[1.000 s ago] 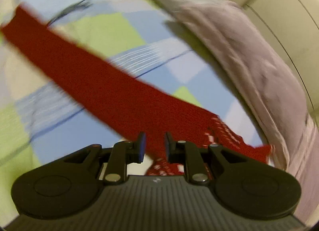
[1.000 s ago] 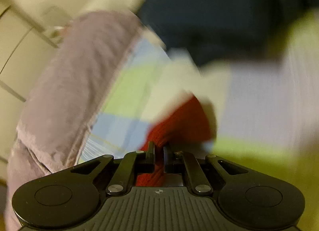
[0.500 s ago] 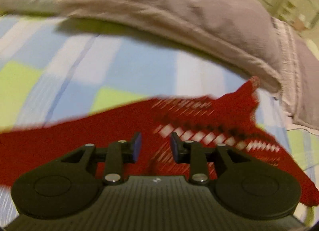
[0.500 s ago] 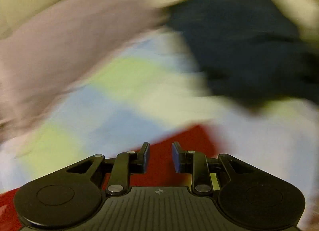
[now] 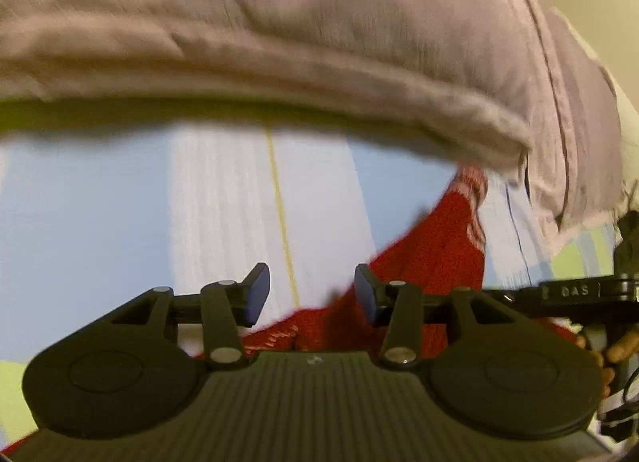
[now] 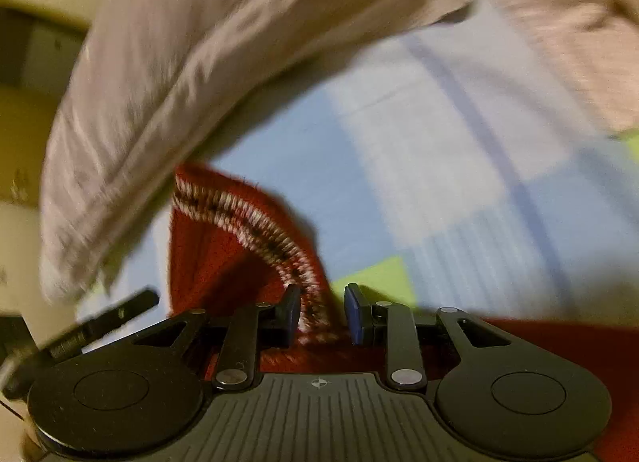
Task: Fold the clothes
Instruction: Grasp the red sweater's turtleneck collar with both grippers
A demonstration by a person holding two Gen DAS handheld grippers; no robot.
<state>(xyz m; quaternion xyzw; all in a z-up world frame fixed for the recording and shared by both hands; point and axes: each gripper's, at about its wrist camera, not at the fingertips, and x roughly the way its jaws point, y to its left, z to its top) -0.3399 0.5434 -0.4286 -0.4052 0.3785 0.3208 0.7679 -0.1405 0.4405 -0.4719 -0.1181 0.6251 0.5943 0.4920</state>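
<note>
Red knit garment (image 6: 223,258), blurred, partly behind grippers

The black plastic left gripper (image 5: 311,290) has 2 round bumps, silver screws, blue finger pads (image 5: 255,294) and a ridged grey body.

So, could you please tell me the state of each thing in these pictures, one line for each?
red knitted garment: lies flat on the bed, patterned edge near the pillow, not gripped.
left gripper: jaws opening, nothing pressed between them.
right gripper: open, garment edge between the fingers, pads not pressing on it.
pillow: lies on the bed, behind the garment.
checked bed sheet: spread flat.
</note>
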